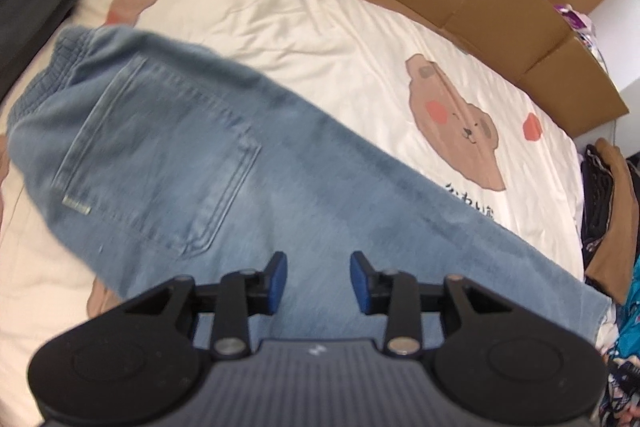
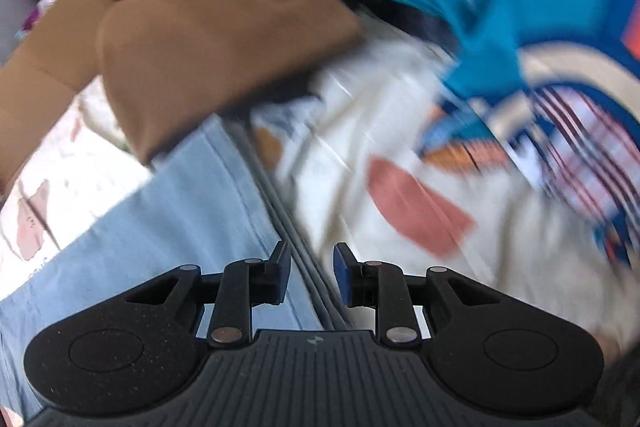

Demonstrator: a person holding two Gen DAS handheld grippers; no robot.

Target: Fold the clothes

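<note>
Both tongs, left (image 1: 319,281) and right (image 2: 311,273), spread empty over jeans (image 1: 224,163), hem edge blurred.

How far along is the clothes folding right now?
Done: the jeans lie lengthwise on the bear-print bedsheet, apparently halved, and a brown garment sits folded. In hand: nothing; the left gripper and right gripper are open over the denim. Left: folding the jeans shorter, plus the teal patterned garment.

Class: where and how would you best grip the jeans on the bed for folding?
Grip the jeans at the hem end, coming in from beyond it, level with the bedsheet. That edge lies flat and exposed, just ahead of the open right gripper.
</note>
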